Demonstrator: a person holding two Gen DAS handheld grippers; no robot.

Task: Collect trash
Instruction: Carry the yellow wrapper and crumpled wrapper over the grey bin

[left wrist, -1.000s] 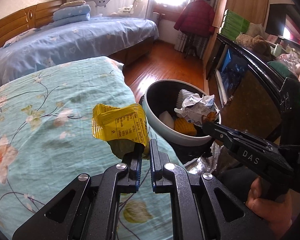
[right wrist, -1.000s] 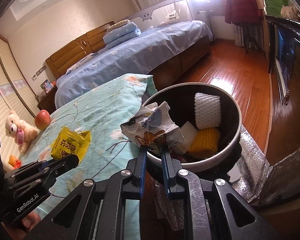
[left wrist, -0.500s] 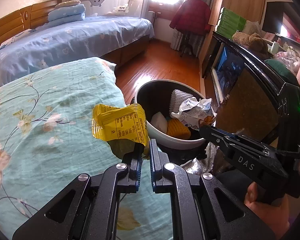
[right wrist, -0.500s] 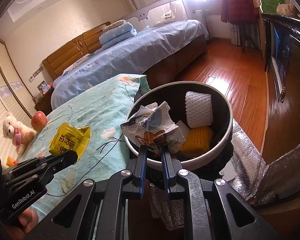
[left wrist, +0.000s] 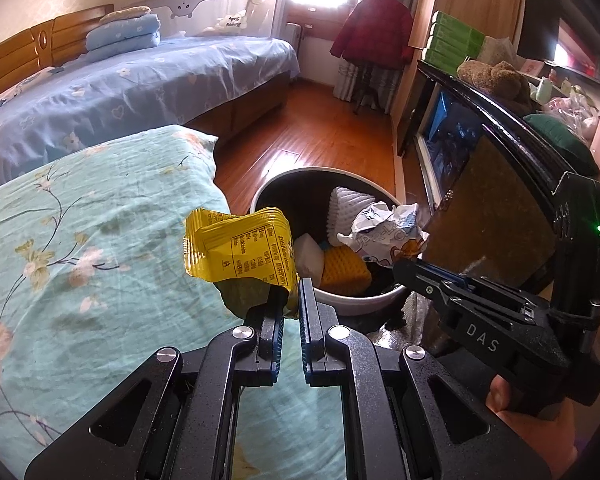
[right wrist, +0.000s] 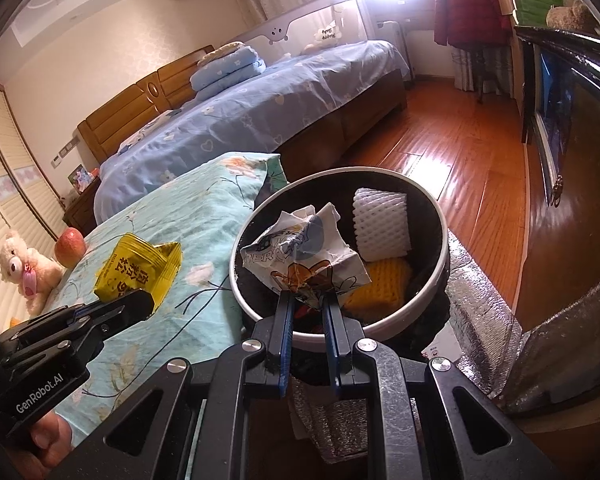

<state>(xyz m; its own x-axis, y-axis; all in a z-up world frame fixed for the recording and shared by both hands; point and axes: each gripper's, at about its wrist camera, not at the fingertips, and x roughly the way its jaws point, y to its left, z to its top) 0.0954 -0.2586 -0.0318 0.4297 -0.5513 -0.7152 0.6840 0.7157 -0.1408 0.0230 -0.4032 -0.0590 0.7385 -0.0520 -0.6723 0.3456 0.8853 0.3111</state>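
Note:
My left gripper [left wrist: 292, 292] is shut on a yellow snack wrapper [left wrist: 240, 250] and holds it above the teal floral bedspread [left wrist: 80, 248], just left of the round trash bin [left wrist: 360, 300]. It also shows in the right wrist view [right wrist: 140, 270]. My right gripper [right wrist: 306, 300] is shut on a crumpled white cartoon wrapper [right wrist: 304, 258], held over the near rim of the bin [right wrist: 380, 332]; the left wrist view shows this wrapper [left wrist: 384, 232] too. White foam netting [right wrist: 382, 224] and yellow foam netting [right wrist: 384, 286] lie inside the bin.
A blue bed [left wrist: 120, 84] stands behind. A dark TV cabinet [left wrist: 500, 208] runs along the right. Silver foil sheets [right wrist: 492, 320] lie on the wood floor [right wrist: 440, 152] beside the bin. An apple [right wrist: 70, 246] and a teddy bear [right wrist: 24, 270] sit on the bedspread.
Both grippers have moved toward the bin with their wrappers held. The white wrapper now hangs further over the bin; the yellow wrapper is closer to its rim.

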